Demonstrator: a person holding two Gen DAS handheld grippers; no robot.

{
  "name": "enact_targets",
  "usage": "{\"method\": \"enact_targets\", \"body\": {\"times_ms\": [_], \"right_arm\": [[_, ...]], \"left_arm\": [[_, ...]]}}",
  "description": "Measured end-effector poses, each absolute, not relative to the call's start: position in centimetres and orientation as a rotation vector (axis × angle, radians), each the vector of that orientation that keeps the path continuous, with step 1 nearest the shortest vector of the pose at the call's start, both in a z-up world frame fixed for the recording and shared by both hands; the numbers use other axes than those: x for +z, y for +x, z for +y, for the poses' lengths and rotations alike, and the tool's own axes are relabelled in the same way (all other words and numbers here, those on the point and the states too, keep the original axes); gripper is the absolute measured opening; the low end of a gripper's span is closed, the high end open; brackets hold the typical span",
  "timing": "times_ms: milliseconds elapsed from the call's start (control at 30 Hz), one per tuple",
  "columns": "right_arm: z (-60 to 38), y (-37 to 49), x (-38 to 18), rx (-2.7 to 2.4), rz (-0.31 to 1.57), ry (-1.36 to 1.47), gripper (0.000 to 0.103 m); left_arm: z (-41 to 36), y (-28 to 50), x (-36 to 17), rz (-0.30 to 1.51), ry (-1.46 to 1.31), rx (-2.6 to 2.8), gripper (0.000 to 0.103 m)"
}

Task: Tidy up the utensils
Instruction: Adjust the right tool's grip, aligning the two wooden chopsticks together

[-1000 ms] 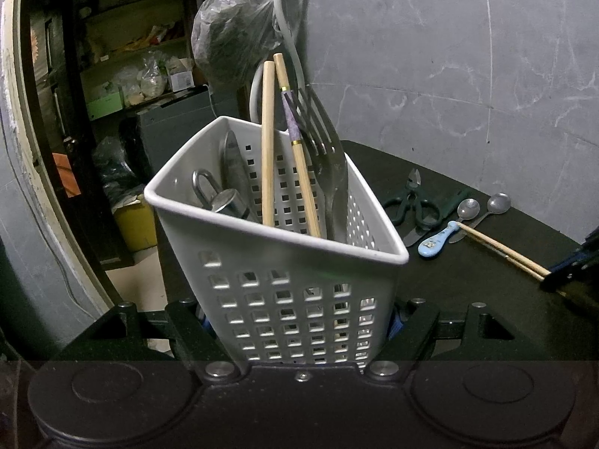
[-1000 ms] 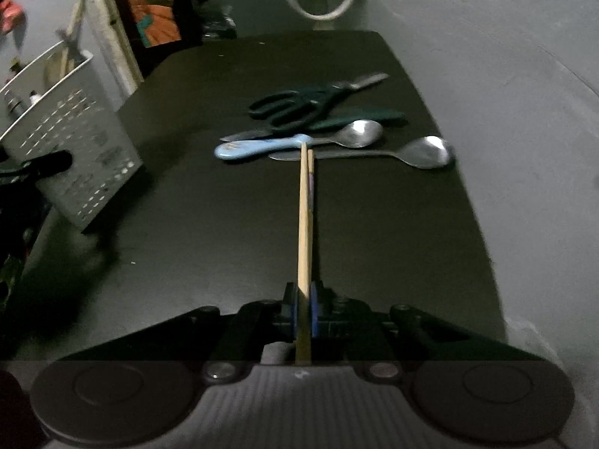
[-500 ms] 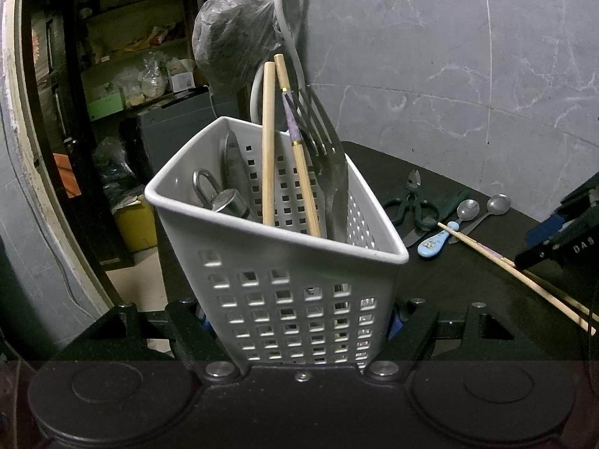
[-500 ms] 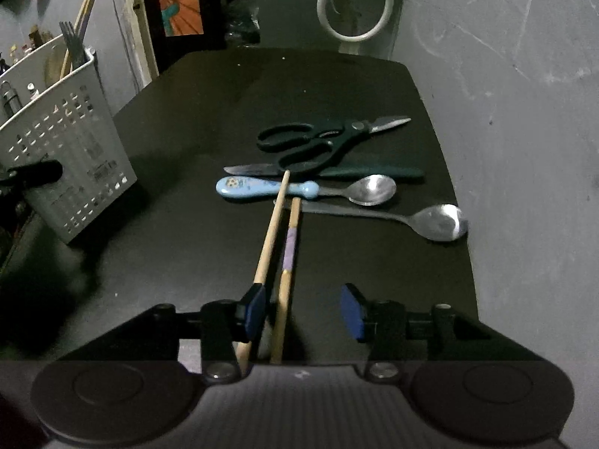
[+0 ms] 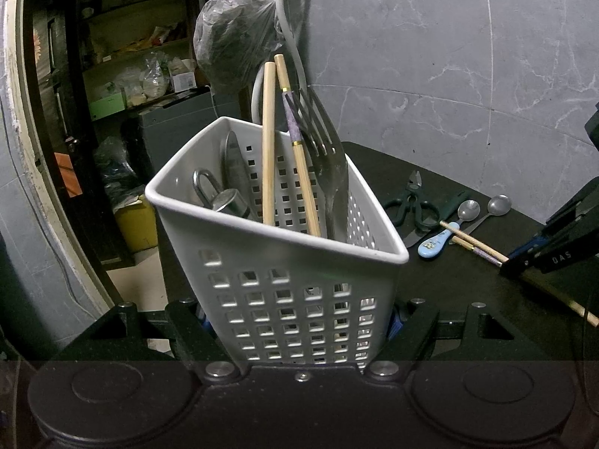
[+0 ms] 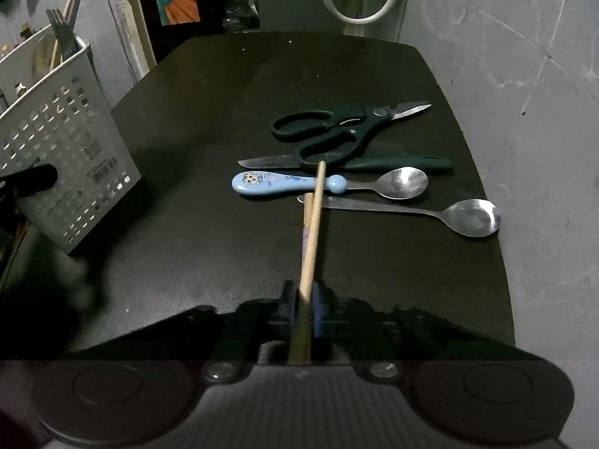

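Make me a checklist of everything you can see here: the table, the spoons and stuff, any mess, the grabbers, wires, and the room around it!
Surface: black table, bare patches dusty.
Job's things: white basket holds two chopsticks, a fork and metal tools. On the table lie scissors, a green-handled knife, a blue-handled spoon and a steel spoon.
Clutter: nothing seen on the table.
Grippers: left gripper clamps the basket's base; right gripper is closing on a pair of chopsticks, whose tips rest over the blue handle.
Cables: white hose looped behind the table; no wires seen.
Surroundings: grey marbled wall, hanging plastic bag, cluttered shelves.
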State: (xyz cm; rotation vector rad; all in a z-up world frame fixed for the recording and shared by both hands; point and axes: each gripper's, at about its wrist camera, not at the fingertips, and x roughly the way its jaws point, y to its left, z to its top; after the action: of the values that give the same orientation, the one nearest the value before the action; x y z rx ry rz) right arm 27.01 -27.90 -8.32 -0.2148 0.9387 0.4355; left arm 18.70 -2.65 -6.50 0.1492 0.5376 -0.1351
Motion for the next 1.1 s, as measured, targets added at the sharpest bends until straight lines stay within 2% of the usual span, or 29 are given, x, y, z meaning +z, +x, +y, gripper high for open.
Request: {"method": "enact_targets", "body": {"times_ms": [333, 400, 433, 600, 633, 667, 733, 933, 1000, 1033, 1067, 1100], "right_arm": [[-28.6, 26.3, -8.0, 0.513, 0.98, -0.303, 0.01], [-28.9, 26.2, -7.9, 0.521, 0.994, -0.309, 0.015], [-29.0, 26.1, -7.8, 0.526, 1.0, -0.309, 0.021], [-29.4, 26.1, -7.8, 0.541, 1.009, -0.302, 0.025], [-29.4, 26.1, -7.8, 0.545, 1.012, -0.301, 0.029], [-29.5, 26.1, -7.8, 0.553, 1.018, -0.3, 0.04], [-29.3, 25.9, -7.9, 0.572, 1.03, -0.308, 0.052], [-29.2, 26.1, -8.0, 0.569, 1.021, -0.293, 0.05], [-29.0, 26.2, -7.9, 0.545, 1.013, -0.299, 0.037], [-29.0, 26.1, -7.9, 0.543, 1.009, -0.306, 0.024], [-28.9, 26.0, -7.9, 0.548, 1.009, -0.309, 0.015], [-28.8, 25.9, -8.0, 0.555, 1.011, -0.313, 0.015]], "left_arm": [[-2.6, 18.5, -6.6, 0.534, 0.143, -0.129, 0.078], [-2.7, 18.6, -6.6, 0.534, 0.143, -0.128, 0.078], [-2.7, 18.6, -6.6, 0.533, 0.143, -0.128, 0.078], [-2.7, 18.6, -6.6, 0.534, 0.143, -0.129, 0.078], [-2.7, 18.6, -6.6, 0.534, 0.143, -0.128, 0.078], [-2.7, 18.6, -6.6, 0.534, 0.143, -0.128, 0.078], [-2.7, 18.6, -6.6, 0.534, 0.142, -0.126, 0.078], [-2.7, 18.6, -6.6, 0.534, 0.142, -0.125, 0.078], [-2.7, 18.6, -6.7, 0.535, 0.142, -0.123, 0.078], [-2.7, 18.6, -6.7, 0.534, 0.141, -0.123, 0.078], [-2.6, 18.5, -6.7, 0.534, 0.14, -0.121, 0.078], [-2.6, 18.4, -6.7, 0.533, 0.139, -0.12, 0.078]]}}
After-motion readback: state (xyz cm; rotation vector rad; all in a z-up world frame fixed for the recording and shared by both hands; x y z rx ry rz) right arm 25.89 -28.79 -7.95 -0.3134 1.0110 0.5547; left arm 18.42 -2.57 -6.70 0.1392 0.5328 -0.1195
